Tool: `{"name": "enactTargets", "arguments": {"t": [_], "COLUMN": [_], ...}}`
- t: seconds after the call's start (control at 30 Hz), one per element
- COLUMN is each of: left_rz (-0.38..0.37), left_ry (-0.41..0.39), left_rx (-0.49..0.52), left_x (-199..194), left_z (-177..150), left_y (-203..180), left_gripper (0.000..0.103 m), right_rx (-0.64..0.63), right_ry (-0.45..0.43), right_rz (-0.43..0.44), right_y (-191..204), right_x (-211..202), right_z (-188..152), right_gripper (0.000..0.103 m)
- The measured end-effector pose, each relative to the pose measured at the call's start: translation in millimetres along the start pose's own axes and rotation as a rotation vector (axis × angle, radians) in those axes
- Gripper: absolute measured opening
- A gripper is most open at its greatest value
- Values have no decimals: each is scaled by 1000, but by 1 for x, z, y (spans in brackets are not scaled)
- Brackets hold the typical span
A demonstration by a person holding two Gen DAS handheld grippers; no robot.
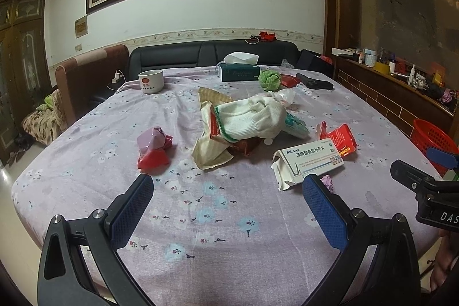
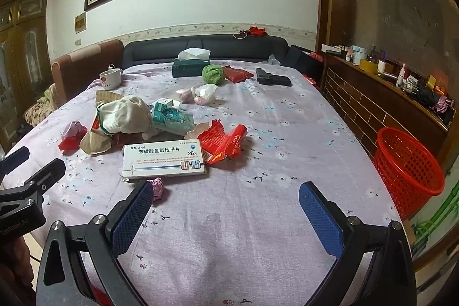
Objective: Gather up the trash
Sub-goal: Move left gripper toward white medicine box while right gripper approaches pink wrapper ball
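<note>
Trash lies on a table with a lilac flowered cloth (image 1: 229,220) (image 2: 287,134). A white medicine box (image 1: 312,162) (image 2: 165,158) lies nearest, with torn red packaging (image 1: 340,141) (image 2: 222,141) beside it and a small pink crumpled wrapper (image 1: 327,182) (image 2: 157,187) in front. A white glove (image 1: 252,116) (image 2: 126,113) sits on beige paper and wrappers. A red and pink wrapper (image 1: 153,148) (image 2: 73,134) lies to the left. A red mesh basket (image 2: 407,168) (image 1: 433,139) stands off the table's right edge. My left gripper (image 1: 228,187) and right gripper (image 2: 226,192) are both open and empty above the near cloth.
At the far side stand a white mug (image 1: 151,81) (image 2: 110,79), a green tissue box (image 1: 239,70) (image 2: 190,66), a green cloth ball (image 1: 269,79) (image 2: 213,73), a red pouch (image 2: 238,73) and a black object (image 2: 272,79). A dark sofa (image 1: 200,53) lies behind, a cluttered wooden counter (image 2: 401,93) to the right.
</note>
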State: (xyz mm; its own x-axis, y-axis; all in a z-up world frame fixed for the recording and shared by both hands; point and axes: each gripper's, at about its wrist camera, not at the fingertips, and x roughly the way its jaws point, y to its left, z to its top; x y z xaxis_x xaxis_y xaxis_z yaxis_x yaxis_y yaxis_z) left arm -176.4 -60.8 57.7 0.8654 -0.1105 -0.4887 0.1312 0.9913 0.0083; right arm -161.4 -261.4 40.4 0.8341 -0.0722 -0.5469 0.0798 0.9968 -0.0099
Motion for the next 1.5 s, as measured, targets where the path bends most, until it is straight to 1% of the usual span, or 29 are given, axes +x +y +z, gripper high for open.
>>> {"name": "enactTargets", "arguments": {"t": [0.57, 0.7, 0.8, 0.87, 0.97, 1.03, 1.07, 1.1, 1.17, 1.27, 1.33, 1.43, 1.47, 1.5], "left_rz": [-15, -42, -67, -85, -134, -167, -177, -190, -229, -291, -300, -309, -321, -330], "left_ry": [9, 7, 15, 24, 48, 68, 79, 95, 137, 196, 209, 242, 256, 269], "left_rx": [9, 33, 41, 54, 100, 142, 159, 173, 191, 213, 249, 305, 330, 351], "left_x": [4, 5, 9, 13, 21, 28, 33, 37, 49, 64, 72, 87, 92, 96], "left_z": [1, 8, 15, 18, 25, 30, 32, 34, 38, 44, 47, 49, 49, 48], "left_y": [-2, -5, -7, -8, -16, -24, -28, -32, -38, -46, -55, -68, -73, -77], "left_gripper": [103, 103, 103, 103, 103, 95, 84, 76, 74, 74, 74, 74, 72, 65], "right_rx": [4, 10, 43, 68, 90, 96, 99, 105, 115, 135, 144, 156, 156, 157], "right_ry": [15, 20, 27, 29, 38, 46, 48, 49, 54, 63, 66, 73, 72, 71], "right_rz": [3, 11, 25, 36, 52, 65, 69, 78, 90, 110, 115, 146, 147, 149], "right_y": [-1, -2, -10, -17, -23, -25, -26, -28, -30, -35, -38, -39, -40, -40], "right_x": [3, 3, 3, 3, 5, 6, 6, 6, 7, 8, 9, 10, 10, 10], "right_z": [0, 1, 3, 4, 4, 4, 4, 4, 4, 2, 1, -1, -1, -2], "right_gripper": [103, 103, 103, 99, 95, 94, 92, 90, 84, 81, 81, 80, 80, 80]}}
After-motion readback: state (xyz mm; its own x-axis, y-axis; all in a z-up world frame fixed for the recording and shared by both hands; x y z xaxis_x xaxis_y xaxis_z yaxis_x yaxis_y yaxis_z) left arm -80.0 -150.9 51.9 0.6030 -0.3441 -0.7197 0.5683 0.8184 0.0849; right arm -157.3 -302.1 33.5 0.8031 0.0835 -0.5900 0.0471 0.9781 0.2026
